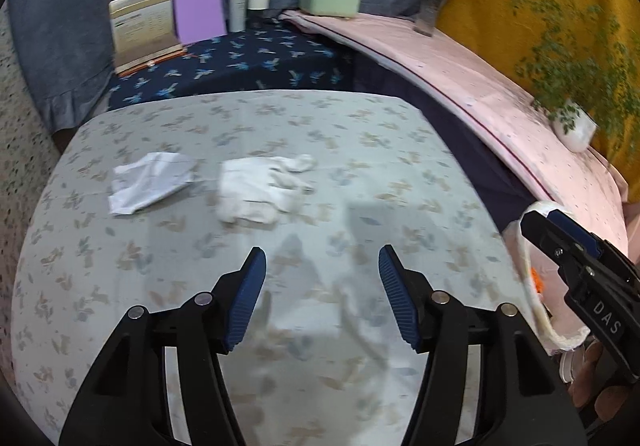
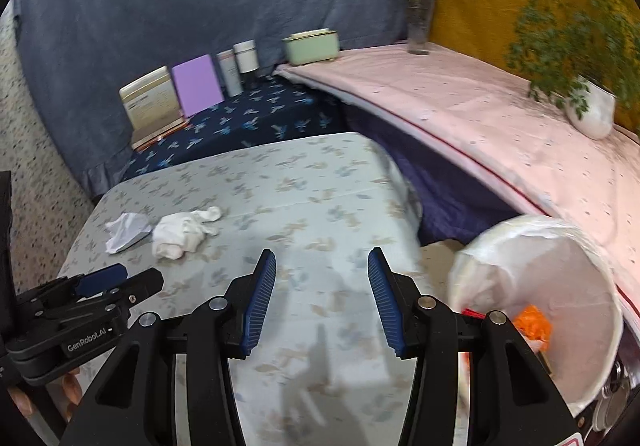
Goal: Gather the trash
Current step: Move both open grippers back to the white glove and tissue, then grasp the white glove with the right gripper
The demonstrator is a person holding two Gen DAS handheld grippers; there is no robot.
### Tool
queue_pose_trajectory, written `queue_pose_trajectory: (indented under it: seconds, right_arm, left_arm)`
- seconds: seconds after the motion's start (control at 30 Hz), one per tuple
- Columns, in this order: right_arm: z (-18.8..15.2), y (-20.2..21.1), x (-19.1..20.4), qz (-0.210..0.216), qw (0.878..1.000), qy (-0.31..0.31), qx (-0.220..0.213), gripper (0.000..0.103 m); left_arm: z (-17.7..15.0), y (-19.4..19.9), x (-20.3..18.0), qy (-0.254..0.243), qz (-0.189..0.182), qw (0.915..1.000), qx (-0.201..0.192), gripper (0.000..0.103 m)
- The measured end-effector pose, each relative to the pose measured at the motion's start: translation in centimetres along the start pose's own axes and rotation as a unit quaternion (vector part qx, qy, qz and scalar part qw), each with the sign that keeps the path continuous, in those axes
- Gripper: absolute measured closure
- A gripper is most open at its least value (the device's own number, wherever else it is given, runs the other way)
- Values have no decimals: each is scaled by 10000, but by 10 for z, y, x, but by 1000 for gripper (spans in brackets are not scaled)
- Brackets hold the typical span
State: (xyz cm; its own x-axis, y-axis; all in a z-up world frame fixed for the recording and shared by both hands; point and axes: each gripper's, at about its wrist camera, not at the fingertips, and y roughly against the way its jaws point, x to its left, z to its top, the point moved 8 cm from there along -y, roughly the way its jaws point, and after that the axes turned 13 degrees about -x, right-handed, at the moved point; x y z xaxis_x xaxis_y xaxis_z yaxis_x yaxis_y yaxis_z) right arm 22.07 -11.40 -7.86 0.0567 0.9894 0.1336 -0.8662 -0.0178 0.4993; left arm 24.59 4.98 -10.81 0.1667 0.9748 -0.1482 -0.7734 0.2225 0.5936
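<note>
From the left wrist: the left gripper [image 1: 322, 278] hangs spread and empty over the floral tablecloth [image 1: 360, 149]; a crumpled paper [image 1: 148, 181] and a wadded tissue [image 1: 260, 185] lie ahead, tissue's long axis running left-right

From the right wrist: right gripper [image 2: 322, 286] gapes empty; the lined bin [image 2: 536, 286] beside the table holds orange scrap [image 2: 534, 322], so two pieces remain

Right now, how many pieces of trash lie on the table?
2: a crumpled paper at the left and a white wad just right of it. More lies in the bin.
</note>
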Motion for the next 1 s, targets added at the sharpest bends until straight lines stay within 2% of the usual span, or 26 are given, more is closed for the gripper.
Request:
queue_pose_trajectory:
  seconds: [0.17, 0.4, 0.47, 0.67, 0.77, 1.0]
  right_arm:
    - [-5, -20, 52, 289, 9993, 223, 112, 49]
    - [-18, -54, 117, 679, 9960, 460, 358, 43]
    - [-23, -64, 132, 754, 9949, 524, 428, 43]
    - [-34, -99, 167, 922, 9918, 612, 641, 43]
    - [-37, -115, 179, 961, 9908, 631, 712, 43]
    - [-46, -150, 187, 892, 9899, 667, 876, 42]
  left_arm:
    - [3, -2, 49, 66, 352, 9994, -44, 42]
    - [8, -12, 112, 194, 758, 9969, -68, 25]
    - [9, -17, 128, 192, 844, 9962, -56, 25]
    - [13, -41, 160, 215, 912, 9956, 39, 24]
    - [17, -56, 171, 201, 927, 9955, 72, 21]
    - [20, -97, 184, 183, 854, 9959, 253, 20]
